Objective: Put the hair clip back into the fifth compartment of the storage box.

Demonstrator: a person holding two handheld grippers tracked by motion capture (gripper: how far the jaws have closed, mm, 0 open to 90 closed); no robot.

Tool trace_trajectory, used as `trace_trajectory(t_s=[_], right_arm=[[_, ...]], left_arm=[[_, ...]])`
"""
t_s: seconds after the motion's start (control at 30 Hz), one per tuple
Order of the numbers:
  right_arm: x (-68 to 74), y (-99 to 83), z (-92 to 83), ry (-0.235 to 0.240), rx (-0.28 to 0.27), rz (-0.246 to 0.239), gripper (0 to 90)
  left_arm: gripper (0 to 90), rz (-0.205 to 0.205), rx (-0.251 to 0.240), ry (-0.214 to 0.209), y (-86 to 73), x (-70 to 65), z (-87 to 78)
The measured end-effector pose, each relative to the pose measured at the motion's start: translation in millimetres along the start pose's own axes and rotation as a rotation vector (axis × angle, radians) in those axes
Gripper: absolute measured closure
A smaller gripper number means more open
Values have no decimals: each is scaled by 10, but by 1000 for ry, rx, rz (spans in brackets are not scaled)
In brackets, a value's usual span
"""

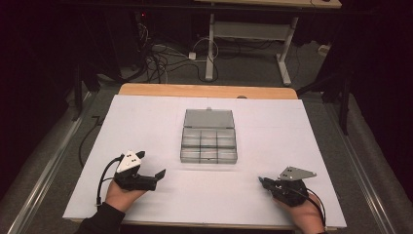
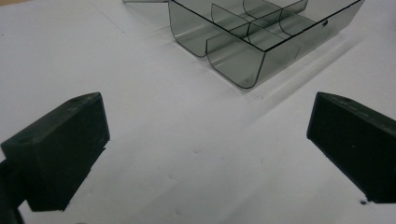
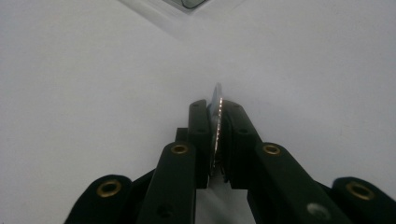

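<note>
Right gripper view looks along the right gripper (image 3: 218,121), whose two black jaws are pressed together on a thin silvery disc (image 3: 216,109) held on edge; its ridged rim pokes out past the tips toward twelve o'clock. It looks like a coin, though its faces are hidden between the jaws. White table cover (image 3: 93,70) lies beneath, and a corner of the compartment box (image 3: 189,3) peeks in at twelve o'clock.

In the left gripper view, the left gripper (image 2: 205,140) has its jaws spread wide, one block at eight o'clock and the other at four o'clock, with nothing but bare white cover (image 2: 187,163) between them. The smoky clear compartment box (image 2: 261,37) sits ahead toward one o'clock, its curved dividers visible and its near compartments looking empty.

From the high view, the left gripper (image 1: 155,174) sits at about eight o'clock on the table, held by the person's left hand (image 1: 121,194), a dark sleeve at the wrist. The right gripper (image 1: 261,181) sits at about four o'clock, held in the right hand (image 1: 304,214), jaw tips aimed toward the table's centre. The compartment box (image 1: 208,142) lies at the centre of the white cover (image 1: 146,122), its lid (image 1: 209,118) folded back flat toward twelve o'clock, well apart from both grippers. A strip of wooden table edge (image 1: 204,90) shows at twelve o'clock beyond the cover.
</note>
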State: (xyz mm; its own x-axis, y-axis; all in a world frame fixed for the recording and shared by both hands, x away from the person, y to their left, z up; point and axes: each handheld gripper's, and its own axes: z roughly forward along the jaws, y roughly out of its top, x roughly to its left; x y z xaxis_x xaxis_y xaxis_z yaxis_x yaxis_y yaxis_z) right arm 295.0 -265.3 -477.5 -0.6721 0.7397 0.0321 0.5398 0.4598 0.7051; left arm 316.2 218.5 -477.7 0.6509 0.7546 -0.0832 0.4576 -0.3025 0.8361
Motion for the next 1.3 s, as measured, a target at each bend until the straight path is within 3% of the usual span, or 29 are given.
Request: trace_trajectory(t_s=[0.57,0.9,1.3], right_arm=[[38,18,-37,-31,-7,-24,856],[-8,12,-99,-40,-35,3,857],[81,55,-72,-36,-62,-4,857]], left_arm=[[0,-3,-9,3,3,16,-15],[0,-4,-8,0,3,9,-8],[0,-3,-11,-4,4,10,-11]])
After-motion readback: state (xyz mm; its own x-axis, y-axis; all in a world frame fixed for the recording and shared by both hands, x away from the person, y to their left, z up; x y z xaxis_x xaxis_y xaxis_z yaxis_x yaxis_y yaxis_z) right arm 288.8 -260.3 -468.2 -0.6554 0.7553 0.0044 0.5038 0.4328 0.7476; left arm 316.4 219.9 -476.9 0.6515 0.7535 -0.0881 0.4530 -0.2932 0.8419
